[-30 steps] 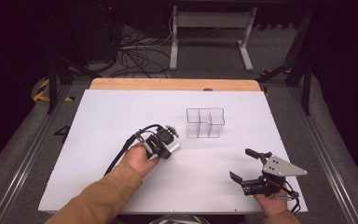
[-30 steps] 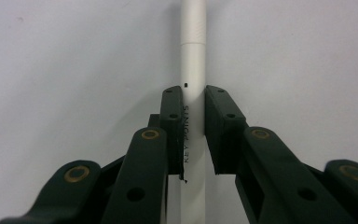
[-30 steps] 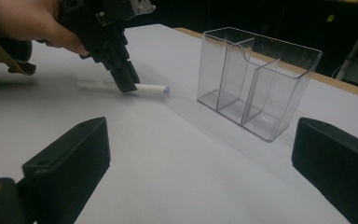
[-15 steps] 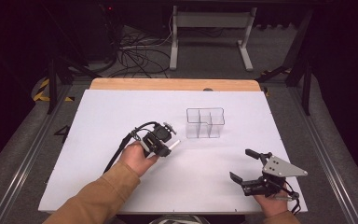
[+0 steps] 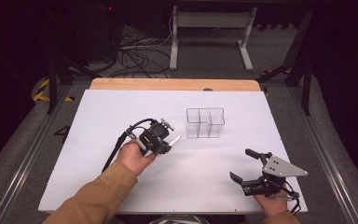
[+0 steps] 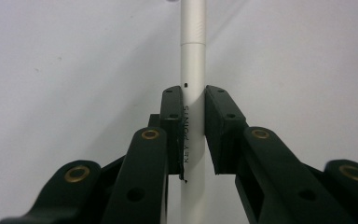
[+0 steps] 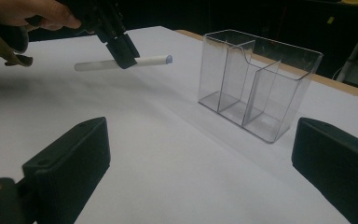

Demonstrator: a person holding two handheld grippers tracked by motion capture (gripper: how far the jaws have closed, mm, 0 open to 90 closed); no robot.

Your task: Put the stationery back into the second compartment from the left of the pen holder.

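Jaws of left gripper (image 5: 161, 140) clamped on white pen (image 6: 192, 70); right gripper (image 5: 249, 165) held wide open, empty; pen prob. to be carried to clear organizer (image 5: 205, 122) at 2 o'clock, tipped upright

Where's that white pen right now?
The white pen is clamped in the left claw, held above the table left of centre in the high view, its tip pointing toward the clear organizer close by on its right.

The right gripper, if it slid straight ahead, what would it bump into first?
Probably the clear organizer. The right gripper has open jaws, with bare white table in between. Depth is hard to judge, though.
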